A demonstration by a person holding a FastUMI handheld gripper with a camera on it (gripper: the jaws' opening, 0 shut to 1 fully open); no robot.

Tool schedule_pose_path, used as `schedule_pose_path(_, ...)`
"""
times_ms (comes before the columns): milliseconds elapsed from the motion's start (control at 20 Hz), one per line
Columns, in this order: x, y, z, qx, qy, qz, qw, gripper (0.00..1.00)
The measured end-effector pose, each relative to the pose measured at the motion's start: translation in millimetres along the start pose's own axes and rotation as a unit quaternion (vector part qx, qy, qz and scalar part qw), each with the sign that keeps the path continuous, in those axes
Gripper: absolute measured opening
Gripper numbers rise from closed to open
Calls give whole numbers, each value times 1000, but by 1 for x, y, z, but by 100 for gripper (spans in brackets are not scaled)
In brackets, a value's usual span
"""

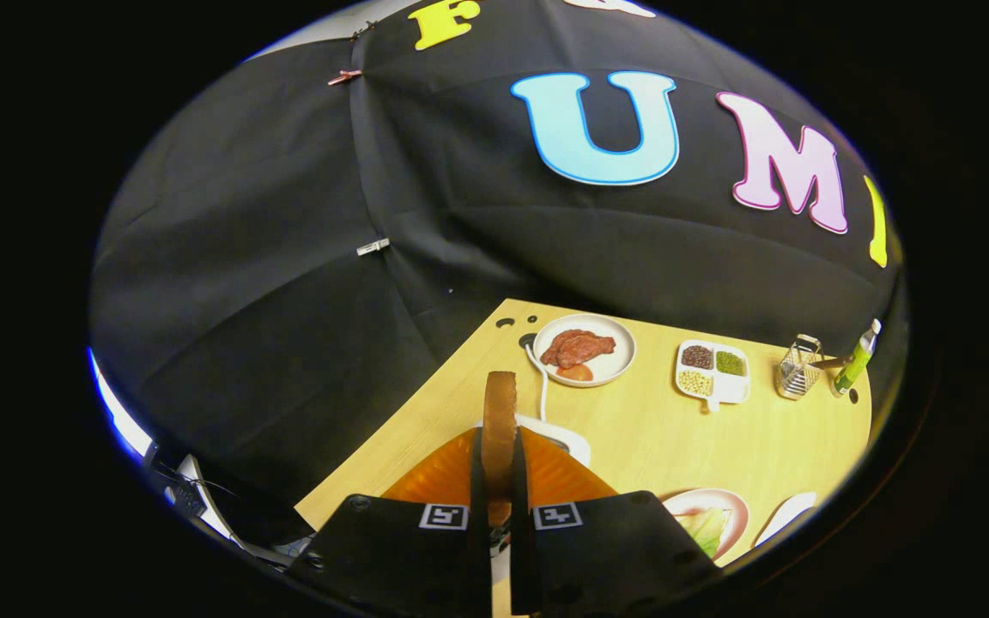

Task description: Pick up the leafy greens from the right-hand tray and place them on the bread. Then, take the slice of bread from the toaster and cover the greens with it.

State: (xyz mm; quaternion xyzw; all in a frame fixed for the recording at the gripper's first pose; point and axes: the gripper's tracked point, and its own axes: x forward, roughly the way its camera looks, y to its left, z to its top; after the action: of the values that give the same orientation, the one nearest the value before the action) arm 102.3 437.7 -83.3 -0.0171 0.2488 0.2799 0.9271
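Black cloth walls close off the booth behind a light wooden table [632, 429], and the gripper [499, 481] hangs above the table's near side, tipped so that it looks down the length of the wood. The jaws stand narrow and both fingers [474, 481] press the flat faces of a slice of bread [500, 412], which sits between them and rises well past their tips. The slice is held on edge, thin side toward the camera, its long axis running straight out along the fingers toward the far edge of the table; that is the way a slice comes up out of a slot, so I judge it has been drawn from the white toaster [563, 438] just ahead of and below the fingers, whose cord [540, 378] trails toward the far edge.

Near the table's right front corner a plate [739, 506] carries the leafy greens [705, 525], so the first half of the task looks done; whether bread lies under them I cannot tell. Covering them will likely call for turning the slice flat. Beside it shows the rim of another white tray [786, 515].

Along the far edge stand a plate of meat [585, 352], a divided dish of beans [712, 371], a small metal grater [798, 369] and a green-capped bottle [857, 360].
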Motion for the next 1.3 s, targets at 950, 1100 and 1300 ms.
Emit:
schedule_pose_path(950, -50, -178, -98, 148, 18, -67, 987, 13)
schedule_pose_path(1100, -46, -193, -128, 172, 45, -77, 981, 13)
schedule_pose_path(1300, -41, -203, -155, 203, 65, -79, 974, 13)
